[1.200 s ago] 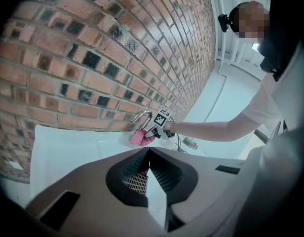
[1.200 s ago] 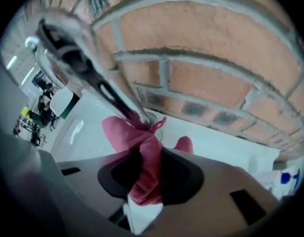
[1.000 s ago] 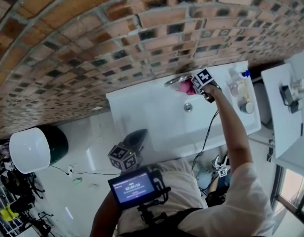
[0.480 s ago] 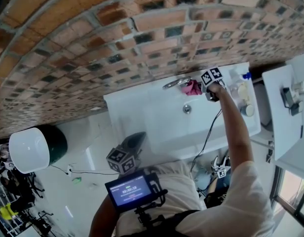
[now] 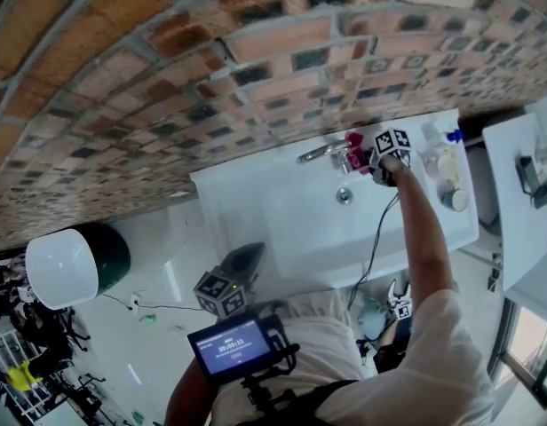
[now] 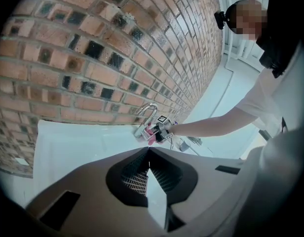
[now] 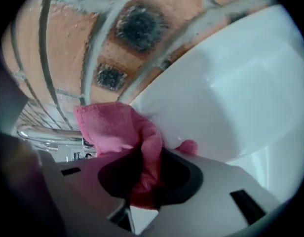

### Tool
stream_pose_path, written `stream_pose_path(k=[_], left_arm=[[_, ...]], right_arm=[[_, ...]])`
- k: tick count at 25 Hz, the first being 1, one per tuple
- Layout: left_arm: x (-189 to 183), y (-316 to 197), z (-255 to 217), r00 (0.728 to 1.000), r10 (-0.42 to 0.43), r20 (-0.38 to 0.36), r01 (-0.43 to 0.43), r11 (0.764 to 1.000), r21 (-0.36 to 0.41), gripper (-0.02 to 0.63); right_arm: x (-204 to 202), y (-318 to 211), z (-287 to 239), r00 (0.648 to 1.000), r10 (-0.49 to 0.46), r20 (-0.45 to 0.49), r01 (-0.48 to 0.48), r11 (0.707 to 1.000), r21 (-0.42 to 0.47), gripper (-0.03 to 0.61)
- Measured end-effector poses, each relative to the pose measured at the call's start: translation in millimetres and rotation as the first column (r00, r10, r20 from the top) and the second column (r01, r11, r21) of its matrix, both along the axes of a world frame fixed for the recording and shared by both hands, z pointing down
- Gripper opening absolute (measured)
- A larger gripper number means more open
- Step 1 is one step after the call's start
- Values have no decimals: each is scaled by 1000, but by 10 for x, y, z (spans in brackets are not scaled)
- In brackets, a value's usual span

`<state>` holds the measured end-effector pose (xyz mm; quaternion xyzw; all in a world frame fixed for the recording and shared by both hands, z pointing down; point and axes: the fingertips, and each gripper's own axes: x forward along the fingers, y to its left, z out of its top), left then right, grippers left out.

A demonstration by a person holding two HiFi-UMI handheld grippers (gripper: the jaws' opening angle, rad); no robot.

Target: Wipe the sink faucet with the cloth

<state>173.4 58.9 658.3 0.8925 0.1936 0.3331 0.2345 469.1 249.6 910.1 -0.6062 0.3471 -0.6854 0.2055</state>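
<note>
Here, the left gripper [image 6: 148, 154] hangs idle off the front edge of the sink [image 5: 241, 183], fingers pressed together on nothing. At the back edge, under the brick wall [image 5: 211, 60], the chrome faucet [image 5: 320, 153] has the pink cloth [image 7: 115, 127] bunched at its base, pinched tight in the fingers of the right gripper [image 7: 142, 181]. Wiping looks under way; how much of the spout remains undone is not evident.
</note>
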Motion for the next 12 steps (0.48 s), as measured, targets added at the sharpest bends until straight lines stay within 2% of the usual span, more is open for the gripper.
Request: stream_pose_path(k=[3, 6, 12], left_arm=[[-42, -38, 17, 1000, -9, 9, 9, 1000, 21, -14], [-51, 102, 40, 1000, -10, 12, 10, 1000, 7, -15], [-15, 29, -15, 1000, -17, -27, 18, 999, 34, -15]], right_arm=[[98, 39, 121, 996, 87, 8, -87, 990, 108, 114], [166, 306, 291, 978, 211, -2, -205, 954, 219, 114], [-468, 439, 7, 945, 324, -55, -295, 911, 289, 114]])
